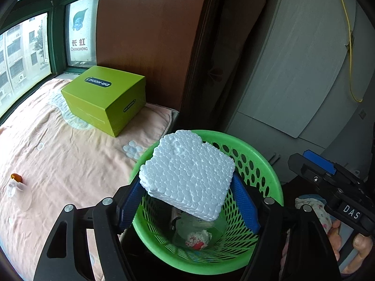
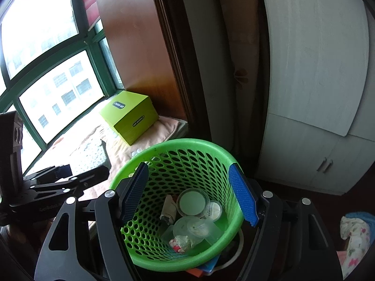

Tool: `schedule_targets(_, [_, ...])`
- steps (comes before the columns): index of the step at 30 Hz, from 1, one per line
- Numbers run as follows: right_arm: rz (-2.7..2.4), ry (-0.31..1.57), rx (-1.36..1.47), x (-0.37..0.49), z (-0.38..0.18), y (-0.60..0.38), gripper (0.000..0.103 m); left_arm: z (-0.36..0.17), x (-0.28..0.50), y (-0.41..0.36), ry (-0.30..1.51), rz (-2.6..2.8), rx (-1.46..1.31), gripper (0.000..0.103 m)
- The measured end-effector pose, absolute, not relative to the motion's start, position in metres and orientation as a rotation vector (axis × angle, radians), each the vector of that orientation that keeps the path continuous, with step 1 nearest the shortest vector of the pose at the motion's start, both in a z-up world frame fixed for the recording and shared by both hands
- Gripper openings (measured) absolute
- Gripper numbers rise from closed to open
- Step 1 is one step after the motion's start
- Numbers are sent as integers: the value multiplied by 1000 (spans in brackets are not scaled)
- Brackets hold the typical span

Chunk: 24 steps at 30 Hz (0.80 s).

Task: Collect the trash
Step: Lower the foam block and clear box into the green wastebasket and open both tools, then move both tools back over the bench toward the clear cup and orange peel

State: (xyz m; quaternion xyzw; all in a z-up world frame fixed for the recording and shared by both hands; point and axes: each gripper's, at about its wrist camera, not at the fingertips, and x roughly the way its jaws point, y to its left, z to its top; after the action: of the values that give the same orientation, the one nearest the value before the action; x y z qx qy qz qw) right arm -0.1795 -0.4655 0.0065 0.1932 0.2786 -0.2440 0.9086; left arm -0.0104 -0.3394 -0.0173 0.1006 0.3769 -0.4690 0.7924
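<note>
While my left gripper grips a foam block, I hover over the green basket.
Right gripper: jaws wide, empty.

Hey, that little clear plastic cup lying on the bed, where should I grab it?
Grip the clear cup across its round sides, coming from above. It lies tipped over on the soft blanket, so its curved wall faces up; squeeze gently, since thin plastic probably crumples.

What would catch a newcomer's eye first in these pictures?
A white foam block sits between the left gripper's blue pads, right above a bright green basket already holding cups and crumpled wrappers. Behind, a lime green box rests on the pink bedspread by the window.
</note>
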Motion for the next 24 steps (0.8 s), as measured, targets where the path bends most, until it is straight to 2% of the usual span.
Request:
schedule_targets(1, [-505, 574, 400, -180, 6, -466, 71, -18, -12, -340, 810, -1008, 220, 76])
schedule_targets(12, [-497, 569, 410, -182, 7, -465, 71, -20, -13, -338, 816, -1002, 226, 79])
schedule_targets(24, [-436, 582, 386, -164, 8, -447, 77, -16, 16, -285, 809, -854, 199, 84])
